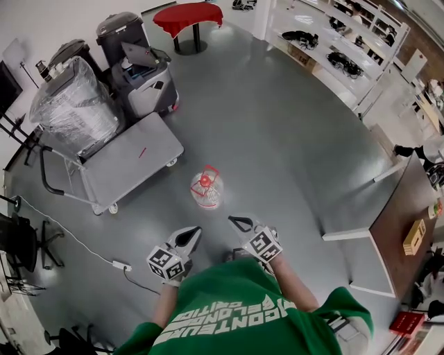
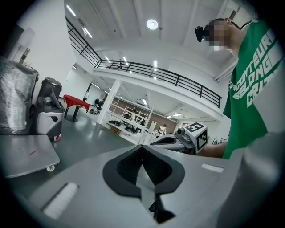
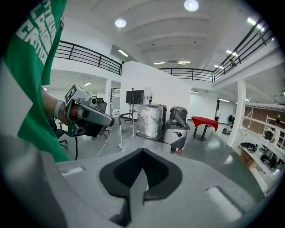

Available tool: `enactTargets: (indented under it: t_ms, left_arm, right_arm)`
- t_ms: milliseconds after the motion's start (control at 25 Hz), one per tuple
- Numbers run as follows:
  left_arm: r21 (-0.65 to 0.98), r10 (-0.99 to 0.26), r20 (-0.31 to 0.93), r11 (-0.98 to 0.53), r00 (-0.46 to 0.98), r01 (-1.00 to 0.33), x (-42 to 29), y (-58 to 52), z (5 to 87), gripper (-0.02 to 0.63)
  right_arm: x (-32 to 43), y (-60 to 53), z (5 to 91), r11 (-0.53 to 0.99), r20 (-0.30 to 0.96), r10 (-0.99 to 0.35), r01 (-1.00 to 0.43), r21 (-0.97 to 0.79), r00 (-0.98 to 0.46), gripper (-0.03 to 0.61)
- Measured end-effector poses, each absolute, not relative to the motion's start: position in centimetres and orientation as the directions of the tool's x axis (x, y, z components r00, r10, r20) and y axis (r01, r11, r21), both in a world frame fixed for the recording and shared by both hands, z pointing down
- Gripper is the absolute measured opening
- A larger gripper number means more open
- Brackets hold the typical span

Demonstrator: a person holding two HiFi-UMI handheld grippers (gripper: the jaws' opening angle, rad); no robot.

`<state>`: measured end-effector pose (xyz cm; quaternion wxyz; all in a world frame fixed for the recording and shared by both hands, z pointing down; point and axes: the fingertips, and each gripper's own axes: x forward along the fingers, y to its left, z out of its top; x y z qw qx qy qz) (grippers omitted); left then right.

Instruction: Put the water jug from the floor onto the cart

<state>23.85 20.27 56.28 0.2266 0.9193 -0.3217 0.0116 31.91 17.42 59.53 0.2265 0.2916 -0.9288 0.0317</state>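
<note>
Clear plastic water jug with a red handle is standing on the grey floor, near the flat grey platform cart. I am holding the left gripper and right gripper clenched and empty; I am judging they need opening before gripping the handle.

I see a grey, glossy floor; the water jug stands upright on it, near the cart but apart from it; in the head view the cart sits on its wheels up and to the left of the jug; its flat deck carries a plastic-wrapped bundle at the handle end and a thin red stick nearer the middle; a white power strip lies on the floor close to me; a red-covered table stands far off.
</note>
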Motion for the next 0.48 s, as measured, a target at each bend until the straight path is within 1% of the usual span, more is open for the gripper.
enactTargets:
  t_ms: [280,480]
  left_arm:
    - [0.43,-0.601,0.164,-0.67,0.782,-0.605,26.1,20.4,56.5,0.009]
    - [0.436,-0.601,0.175,-0.663,0.78,-0.609,26.2,20.8,57.0,0.009]
  right_arm:
    - [33.3,16.7,60.4,0.848,0.446,-0.497,-0.527,0.064,-0.745,-0.008]
    - [33.3,16.6,60.9,0.851,0.447,-0.489,-0.522,0.056,-0.749,-0.008]
